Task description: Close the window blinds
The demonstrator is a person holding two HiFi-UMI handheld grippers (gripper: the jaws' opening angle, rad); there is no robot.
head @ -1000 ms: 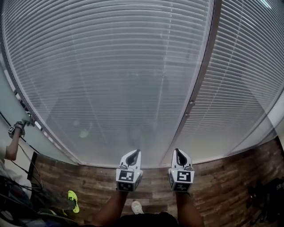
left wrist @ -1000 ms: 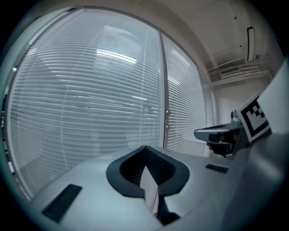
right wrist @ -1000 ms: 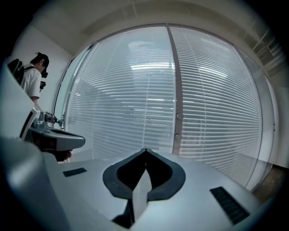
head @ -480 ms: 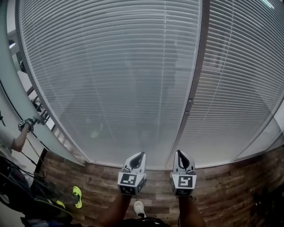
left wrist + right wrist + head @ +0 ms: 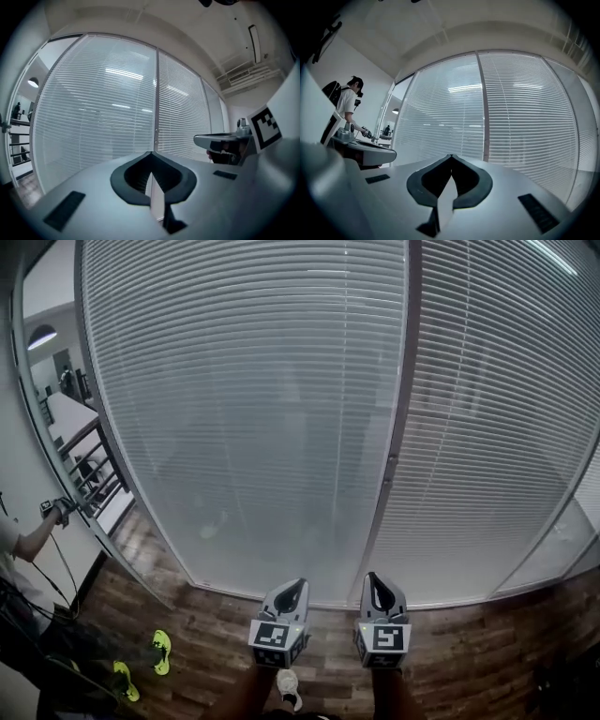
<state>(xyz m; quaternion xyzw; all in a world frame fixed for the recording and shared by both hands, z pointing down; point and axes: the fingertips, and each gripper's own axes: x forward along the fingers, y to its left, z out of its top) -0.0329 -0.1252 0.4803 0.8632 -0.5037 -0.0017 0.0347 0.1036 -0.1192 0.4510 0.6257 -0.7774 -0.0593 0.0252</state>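
Observation:
White slatted blinds [image 5: 253, 399] hang lowered over the tall glass panes ahead, with a dark mullion [image 5: 398, 418] between two panels. They fill both gripper views too, the blinds [image 5: 98, 117] in the left one and the blinds [image 5: 520, 112] in the right one. My left gripper [image 5: 295, 584] and right gripper [image 5: 375, 578] are held side by side low in the head view, short of the glass, touching nothing. Both are shut with nothing between the jaws, tips meeting at the left gripper [image 5: 151, 153] and the right gripper [image 5: 451, 155].
A wood-plank floor [image 5: 469, 662] runs under me; my shoe [image 5: 287, 682] shows below. At left a person's hand [image 5: 58, 510] holds a device, with bright green shoes [image 5: 159, 651] on the floor. An open glass section with a railing [image 5: 94, 465] lies at far left.
The head view has tilted upward and shifted, so the blinds appear more upright and the left opening with the railing came into sight. Both grippers kept their pose, shut.

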